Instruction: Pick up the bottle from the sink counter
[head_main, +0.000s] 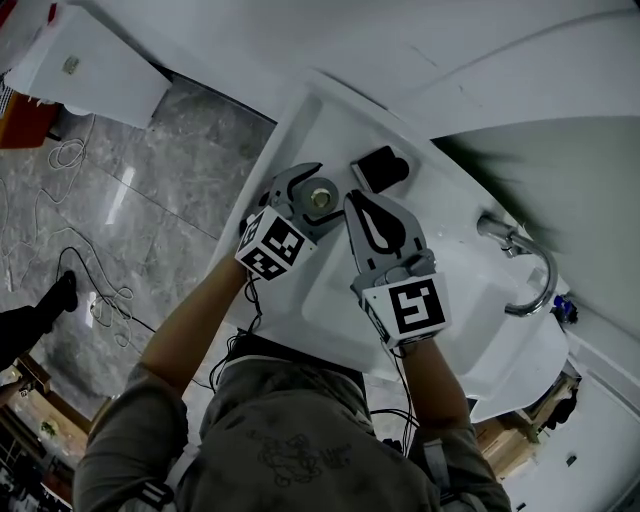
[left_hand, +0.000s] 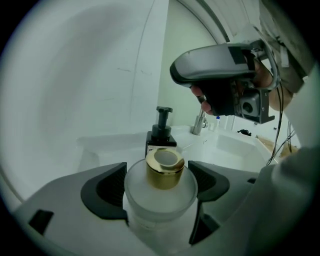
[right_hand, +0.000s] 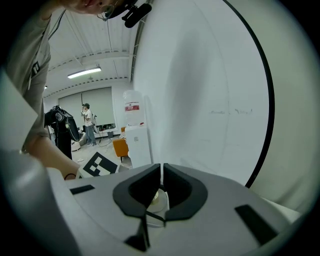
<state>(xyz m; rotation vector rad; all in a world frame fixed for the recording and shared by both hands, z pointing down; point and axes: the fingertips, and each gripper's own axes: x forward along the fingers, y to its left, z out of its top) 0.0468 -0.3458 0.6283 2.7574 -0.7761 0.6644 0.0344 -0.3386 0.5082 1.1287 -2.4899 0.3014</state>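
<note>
A frosted glass bottle with a gold cap stands upright between the jaws of my left gripper; the dark pads press its sides. In the head view that bottle and the left gripper are over the near left corner of the white sink counter. My right gripper hovers just right of the bottle and higher, shut on nothing. In the right gripper view its pads meet, and the bottle's cap shows below them.
A black pump dispenser stands on the counter just behind the bottle, black dispenser in the head view. A chrome faucet curves over the basin to the right. Cables lie on the grey floor at left.
</note>
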